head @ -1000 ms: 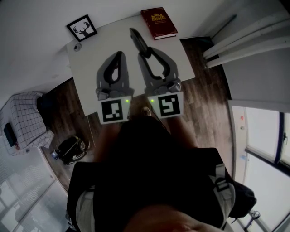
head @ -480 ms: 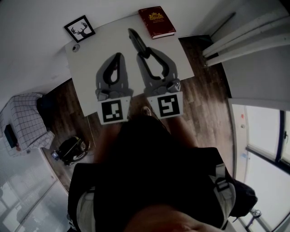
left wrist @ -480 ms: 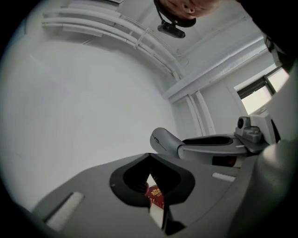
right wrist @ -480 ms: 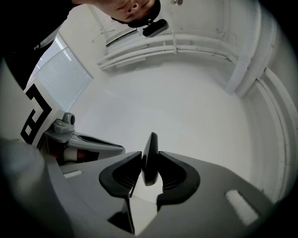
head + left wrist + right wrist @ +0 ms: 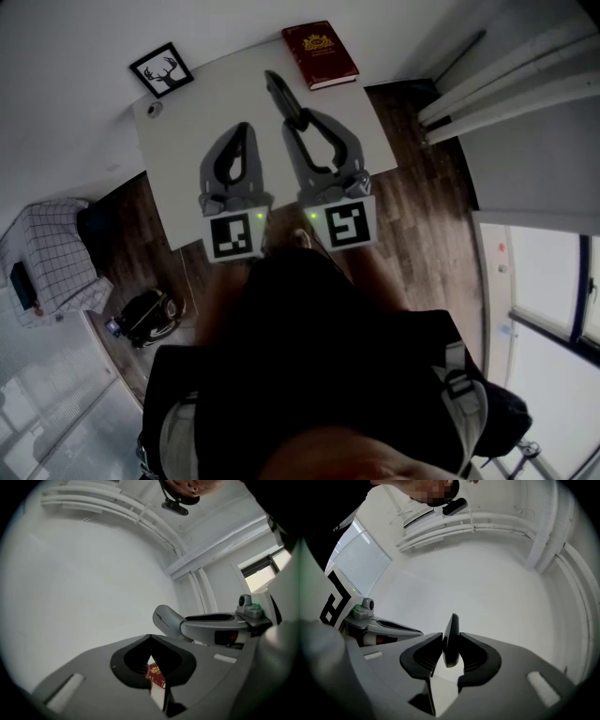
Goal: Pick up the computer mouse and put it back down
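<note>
My right gripper (image 5: 298, 120) is shut on the dark computer mouse (image 5: 281, 94), which sticks out past the jaw tips above the white table (image 5: 187, 178). In the right gripper view the mouse (image 5: 451, 641) stands on edge, pinched between both pads. My left gripper (image 5: 244, 129) hangs beside it on the left, jaws closed tip to tip with nothing in them. The left gripper view shows the mouse (image 5: 167, 620) at the end of the right gripper's jaws, with my left gripper (image 5: 150, 638) shut in front of the camera.
A red book (image 5: 320, 53) lies at the table's far right corner, also seen through the left jaws as the red book (image 5: 156, 675). A framed deer picture (image 5: 168, 68) and a small round object (image 5: 154, 110) sit at the far left. Wooden floor surrounds the table.
Both grippers have drawn back a little toward the person, away from the book. The mouse stays held in the right gripper.
</note>
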Tool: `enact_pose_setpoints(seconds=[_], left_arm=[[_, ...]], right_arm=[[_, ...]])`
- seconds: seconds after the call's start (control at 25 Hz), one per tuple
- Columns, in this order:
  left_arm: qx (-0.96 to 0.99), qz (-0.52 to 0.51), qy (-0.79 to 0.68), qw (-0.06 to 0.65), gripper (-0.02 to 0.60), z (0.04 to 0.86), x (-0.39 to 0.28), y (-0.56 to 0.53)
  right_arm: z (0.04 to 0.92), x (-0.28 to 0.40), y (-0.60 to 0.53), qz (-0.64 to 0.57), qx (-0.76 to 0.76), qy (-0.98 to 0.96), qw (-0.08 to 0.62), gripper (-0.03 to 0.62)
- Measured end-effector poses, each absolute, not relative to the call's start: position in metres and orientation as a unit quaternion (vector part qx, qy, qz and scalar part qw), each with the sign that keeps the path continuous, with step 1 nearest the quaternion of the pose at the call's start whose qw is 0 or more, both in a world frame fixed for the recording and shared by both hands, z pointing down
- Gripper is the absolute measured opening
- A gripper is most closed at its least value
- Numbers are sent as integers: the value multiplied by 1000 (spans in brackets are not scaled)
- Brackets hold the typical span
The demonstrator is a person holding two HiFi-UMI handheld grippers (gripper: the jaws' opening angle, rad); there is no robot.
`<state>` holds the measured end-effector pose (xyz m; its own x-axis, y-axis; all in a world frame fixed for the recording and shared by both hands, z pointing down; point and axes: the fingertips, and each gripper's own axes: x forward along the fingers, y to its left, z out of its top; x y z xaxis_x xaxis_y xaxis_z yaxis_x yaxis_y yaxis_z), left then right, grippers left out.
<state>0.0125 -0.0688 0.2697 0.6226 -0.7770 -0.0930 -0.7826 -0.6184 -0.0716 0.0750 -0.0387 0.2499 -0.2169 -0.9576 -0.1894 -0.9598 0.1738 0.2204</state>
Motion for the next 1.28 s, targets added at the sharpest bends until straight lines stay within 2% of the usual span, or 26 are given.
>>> enact_pose_setpoints(seconds=[0.68,1.28], left_arm=[[-893,-9,449,22,0,309,49,-93],[-908,-69,411,-48,0,391,53,-158]], right_arm=[[277,115,-67,94,-602,793,14,126],[388,148,-138,-56,-639,767,-16,126]])
